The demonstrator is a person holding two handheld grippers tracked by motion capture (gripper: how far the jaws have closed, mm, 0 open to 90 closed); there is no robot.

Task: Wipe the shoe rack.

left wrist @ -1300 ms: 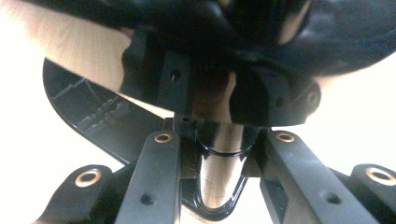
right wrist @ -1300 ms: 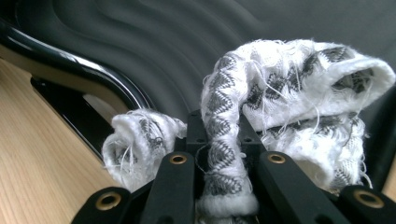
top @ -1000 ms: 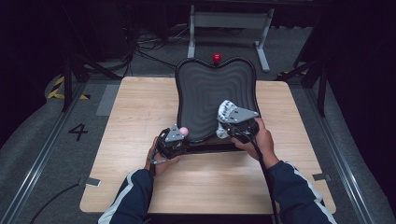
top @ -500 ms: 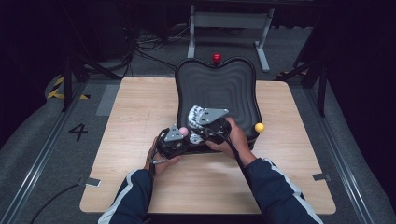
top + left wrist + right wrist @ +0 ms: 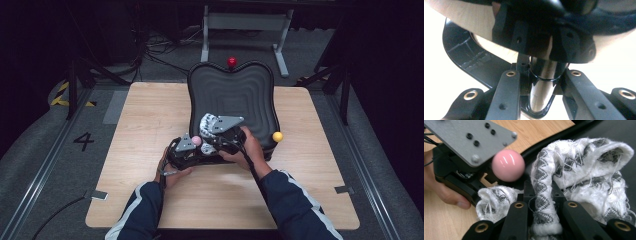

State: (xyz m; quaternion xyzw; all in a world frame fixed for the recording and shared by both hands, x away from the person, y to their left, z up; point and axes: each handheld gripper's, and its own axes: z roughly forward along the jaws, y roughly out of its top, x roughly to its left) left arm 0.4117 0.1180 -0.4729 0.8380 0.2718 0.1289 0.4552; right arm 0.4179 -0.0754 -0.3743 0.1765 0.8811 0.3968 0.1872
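The cloth (image 5: 584, 177) is a loose woven rag, white with grey zigzags, frayed and fuzzy all over. The black tray (image 5: 232, 95) looks like ribbed matt plastic on a pale wood-grain table (image 5: 145, 130). The pink ball (image 5: 508, 165) is glossy, with a brushed grey metal plate (image 5: 466, 137) beside it.

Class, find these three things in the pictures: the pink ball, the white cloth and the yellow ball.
pink ball (image 5: 508, 165), right gripper view, its glossy middle.
white cloth (image 5: 584, 167), right gripper view, its bunched upper fold.
yellow ball (image 5: 277, 136), high view, its middle.
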